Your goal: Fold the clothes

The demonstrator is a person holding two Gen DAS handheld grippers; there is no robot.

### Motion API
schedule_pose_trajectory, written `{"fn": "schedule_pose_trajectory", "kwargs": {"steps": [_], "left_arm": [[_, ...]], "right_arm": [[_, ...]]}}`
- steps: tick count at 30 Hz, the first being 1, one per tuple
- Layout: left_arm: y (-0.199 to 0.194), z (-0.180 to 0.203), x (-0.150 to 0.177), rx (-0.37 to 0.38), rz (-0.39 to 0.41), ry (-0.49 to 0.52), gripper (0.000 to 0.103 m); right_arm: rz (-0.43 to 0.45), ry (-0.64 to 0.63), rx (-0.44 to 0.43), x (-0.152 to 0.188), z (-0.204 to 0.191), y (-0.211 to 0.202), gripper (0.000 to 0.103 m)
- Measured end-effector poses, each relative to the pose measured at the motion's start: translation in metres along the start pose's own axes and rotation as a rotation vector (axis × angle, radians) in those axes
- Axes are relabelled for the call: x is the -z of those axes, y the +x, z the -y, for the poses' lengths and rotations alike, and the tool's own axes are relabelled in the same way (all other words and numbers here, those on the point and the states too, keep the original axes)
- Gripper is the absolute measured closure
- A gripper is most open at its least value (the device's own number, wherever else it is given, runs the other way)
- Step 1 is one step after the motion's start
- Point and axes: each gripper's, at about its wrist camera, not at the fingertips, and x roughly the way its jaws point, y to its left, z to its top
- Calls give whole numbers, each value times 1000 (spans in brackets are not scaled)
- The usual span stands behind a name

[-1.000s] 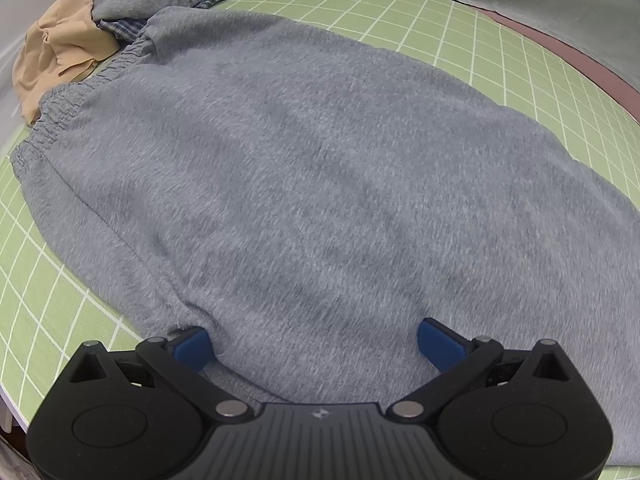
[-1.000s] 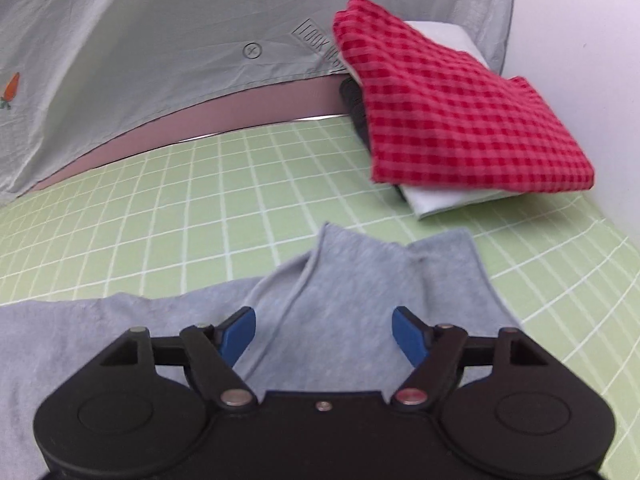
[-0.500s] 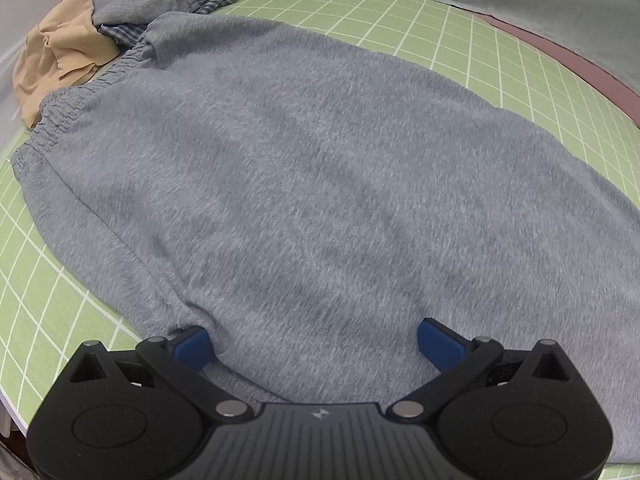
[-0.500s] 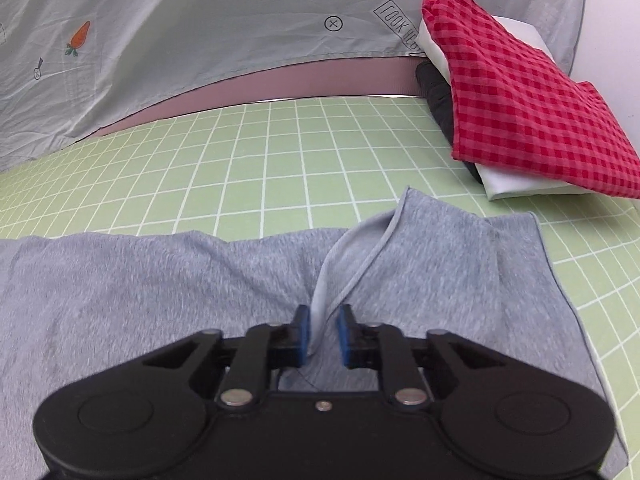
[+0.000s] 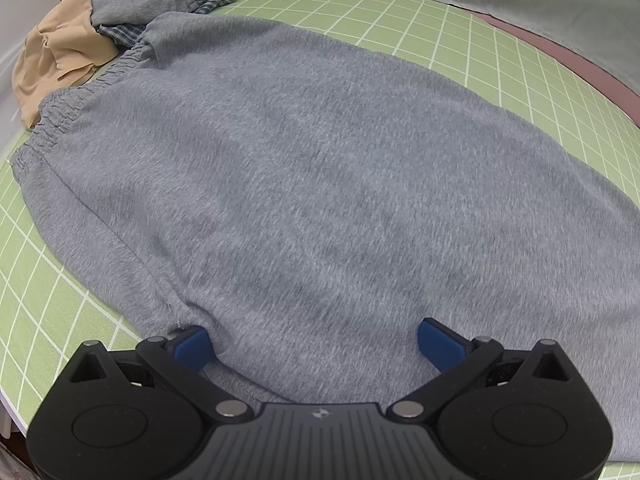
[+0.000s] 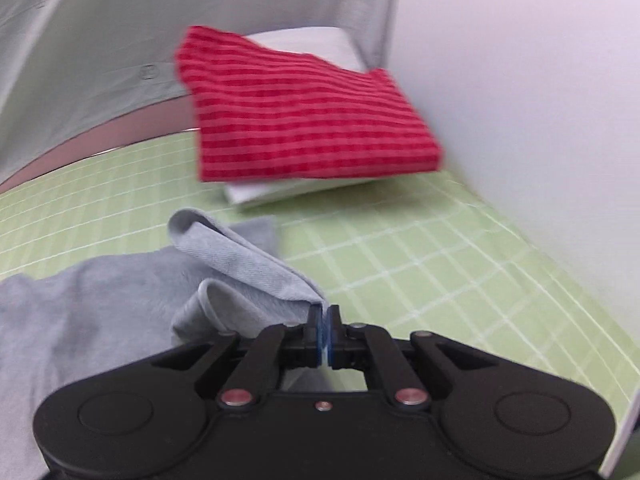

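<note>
Since half a second ago the left gripper has barely shifted, while the right gripper has lifted and swung rightward with the trouser hem it had just pinched, and its view is now blurred by the motion.

At the far left a heap of unfolded clothes (tan, grey and blue-checked pieces) lies against the waistband end of the grey sweatpants. Those sweatpants are spread flat along the green gridded bench, apparently with one leg laid over the other, the elastic waistband at the left. The left gripper hovers at their near edge with its fingers wide apart, holding nothing.

Further right, the right gripper is clamped on the hem of the sweatpants, which curls up off the bench. Beyond it sits a stack of folded clothes, a red checked piece on top of a white one.

By my judgement, some garments are done, this pair is mid-fold with its leg end being carried over, and the heap remains.
</note>
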Motion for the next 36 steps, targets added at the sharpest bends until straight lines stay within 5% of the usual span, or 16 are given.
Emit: {"fn": "schedule_pose_trajectory", "kwargs": {"steps": [4,5,16,24,29,36], "left_arm": [[0,1,0,-1,-2,-1,0],[0,1,0,-1,-2,-1,0],[0,0,1,2,-3,-2,0],[-2,-4,3,27,-14,6,0],[-20,-37,9,87,25,-60,0],[-36,-119,0,18,94,-137,0]], "right_arm": [[-23,39,92,7,27,1,86],[-17,50,90,9,28,-1,74],[-56,46,-91,39,-30,-4,48],[-89,97,26,67,-27,-25,22],[-64,11,-9,67,-45,-45,3],[-53,-80,-125,70,-113,-71,0]]}}
